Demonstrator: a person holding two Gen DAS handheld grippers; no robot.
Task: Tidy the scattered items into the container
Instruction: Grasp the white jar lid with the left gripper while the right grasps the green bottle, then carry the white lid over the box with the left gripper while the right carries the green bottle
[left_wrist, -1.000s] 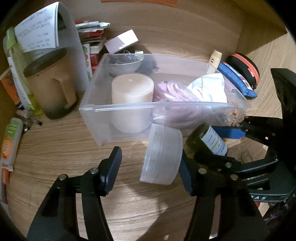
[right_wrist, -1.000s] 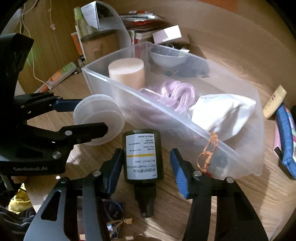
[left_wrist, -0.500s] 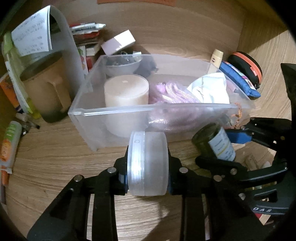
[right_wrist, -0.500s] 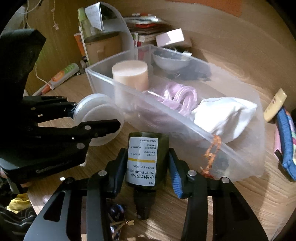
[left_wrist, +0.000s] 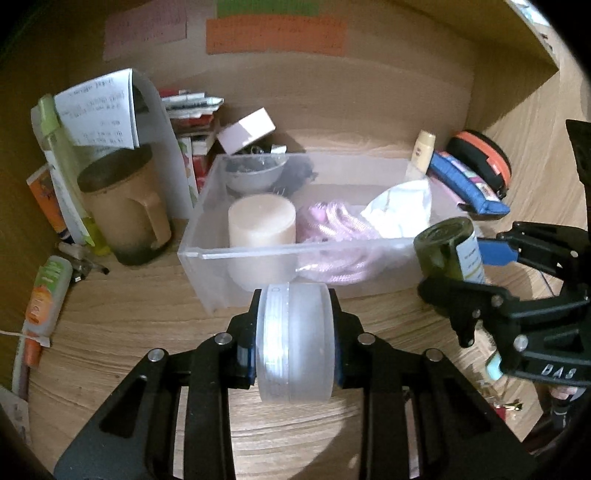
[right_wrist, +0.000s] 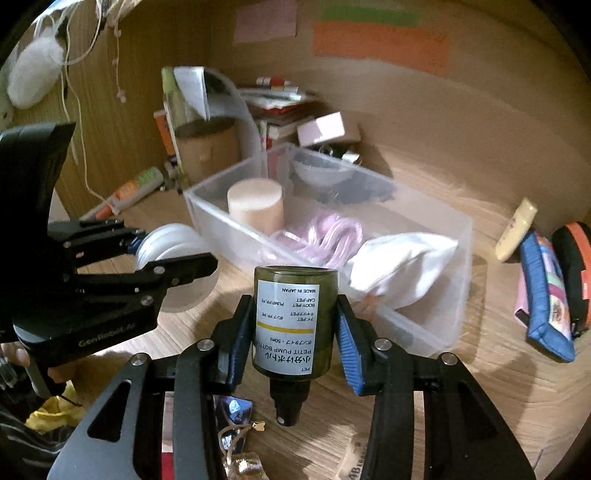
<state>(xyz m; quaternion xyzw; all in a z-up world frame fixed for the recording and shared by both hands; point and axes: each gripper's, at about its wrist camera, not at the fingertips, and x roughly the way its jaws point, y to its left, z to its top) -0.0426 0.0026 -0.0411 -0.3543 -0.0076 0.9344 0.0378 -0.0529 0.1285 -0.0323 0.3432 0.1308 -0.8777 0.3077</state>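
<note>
My left gripper (left_wrist: 295, 343) is shut on a frosted round jar (left_wrist: 295, 339), held above the desk just in front of the clear plastic bin (left_wrist: 295, 254). My right gripper (right_wrist: 293, 332) is shut on a dark green pump bottle (right_wrist: 291, 321), pump end toward me, lifted near the bin's front right corner. The bottle also shows in the left wrist view (left_wrist: 448, 249), and the jar in the right wrist view (right_wrist: 173, 254). The bin (right_wrist: 424, 321) holds a cream candle (left_wrist: 262, 221), a pink coiled cord (left_wrist: 332, 225), a white cloth (left_wrist: 402, 206) and a small bowl (left_wrist: 255, 173).
A tan mug (left_wrist: 125, 210) and a tube (left_wrist: 46, 295) lie left of the bin. A blue pouch (left_wrist: 469, 188), an orange-rimmed case (left_wrist: 480, 162) and a cream tube (left_wrist: 421, 151) lie to its right. Books and a pink box (left_wrist: 245, 129) stand behind. Small trinkets (right_wrist: 236, 432) lie near me.
My left gripper closed on the frosted jar and lifted it. My right gripper closed on the green bottle and raised it off the desk toward the bin.
</note>
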